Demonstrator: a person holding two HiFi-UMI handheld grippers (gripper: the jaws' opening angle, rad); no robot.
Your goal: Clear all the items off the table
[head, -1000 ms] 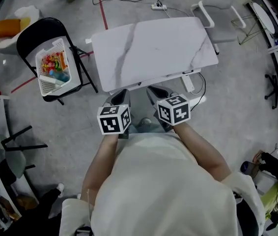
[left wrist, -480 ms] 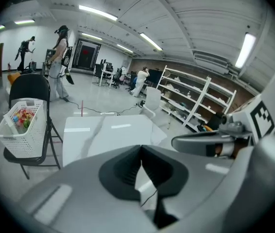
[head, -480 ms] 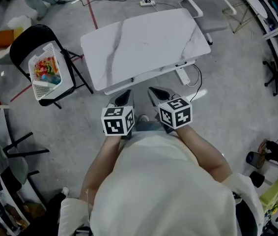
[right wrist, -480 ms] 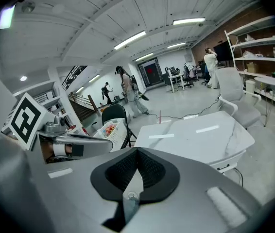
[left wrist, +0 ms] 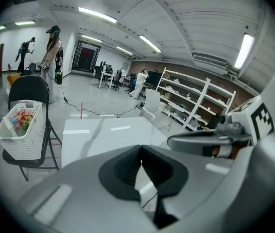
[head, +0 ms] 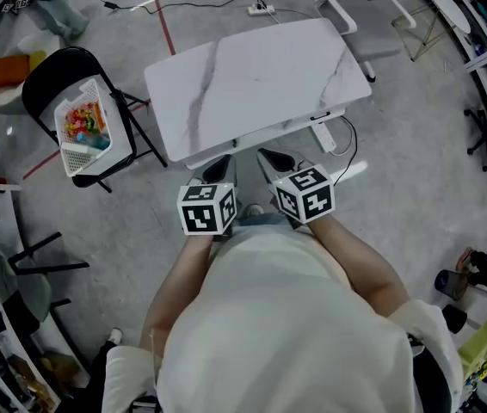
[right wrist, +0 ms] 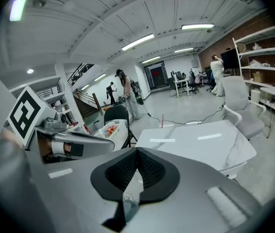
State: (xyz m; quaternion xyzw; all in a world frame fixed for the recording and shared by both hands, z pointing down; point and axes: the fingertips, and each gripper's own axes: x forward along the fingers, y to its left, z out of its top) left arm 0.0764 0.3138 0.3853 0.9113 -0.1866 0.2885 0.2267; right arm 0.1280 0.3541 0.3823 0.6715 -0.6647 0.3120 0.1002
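Both my tools are empty and closed: the left gripper (head: 216, 170) has its jaws pressed together with nothing between them, and the right gripper (head: 273, 158) is the same, tips meeting on air. They sit side by side at the centre of the head view, just below the near edge of the table (head: 261, 76), both pointing up the frame at it. The marble top is bare as far as I can see, its long axis running from centre left to upper right. The only task things I can find are the colourful items (head: 81, 120), which lie in the white basket (head: 77, 155) on the black chair (head: 52, 62) at the left of the frame, well apart from the table. That puts them on my left gripper's side, so I judge the clearing done, with nothing on the top for either tool to reach for
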